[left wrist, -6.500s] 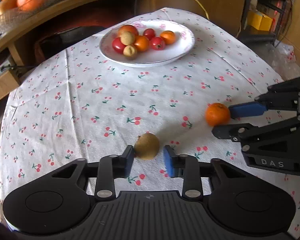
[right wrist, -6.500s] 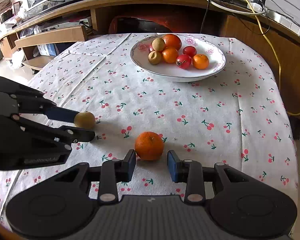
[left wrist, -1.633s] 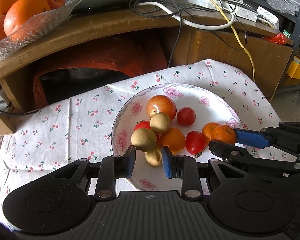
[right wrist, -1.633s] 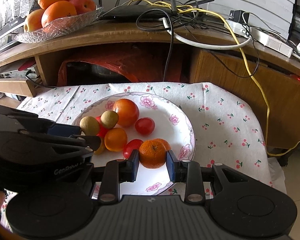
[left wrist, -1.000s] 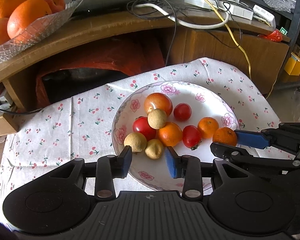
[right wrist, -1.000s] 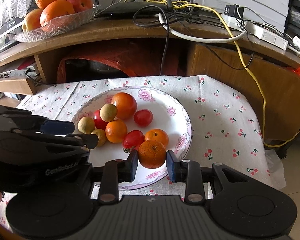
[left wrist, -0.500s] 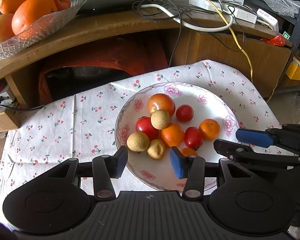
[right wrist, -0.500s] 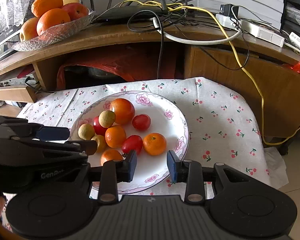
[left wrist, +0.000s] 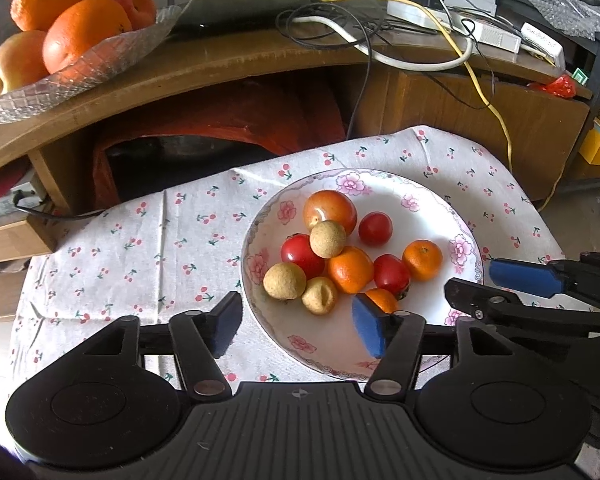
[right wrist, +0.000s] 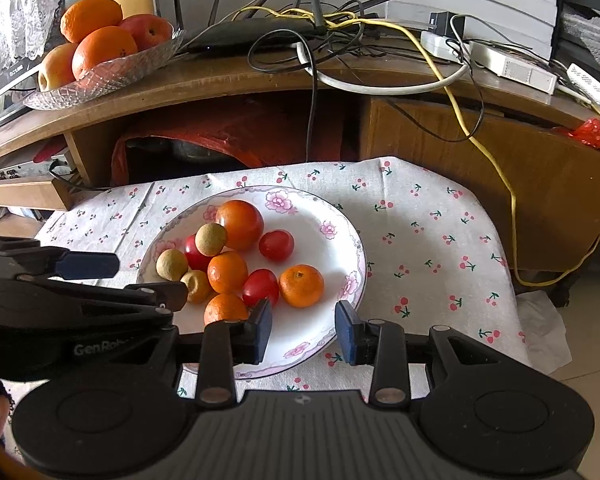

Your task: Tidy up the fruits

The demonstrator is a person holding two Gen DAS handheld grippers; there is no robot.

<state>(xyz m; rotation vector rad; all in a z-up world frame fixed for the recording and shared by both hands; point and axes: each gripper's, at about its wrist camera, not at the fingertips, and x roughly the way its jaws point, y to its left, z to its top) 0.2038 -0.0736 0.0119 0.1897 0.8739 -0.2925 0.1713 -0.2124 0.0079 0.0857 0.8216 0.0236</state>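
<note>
Nearest, left gripper (left wrist: 296,326) and right gripper (right wrist: 303,330) both spread wide and empty over the near rim of the plate (left wrist: 466,236), so apparently the release step, with a clean pull-back next if nothing remains loose on the worktop. Beyond the jaws, fruit heaped on the plate: a small orange (right wrist: 225,309) just left of the right jaws, a brown fruit (left wrist: 284,281) ahead of the left.

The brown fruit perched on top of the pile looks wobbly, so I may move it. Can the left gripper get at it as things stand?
Probably yes. The left gripper is open and holds nothing, and the topmost brown fruit sits exposed on the pile in the plate. Nothing covers it, though neighbouring fruits crowd its sides.
</note>
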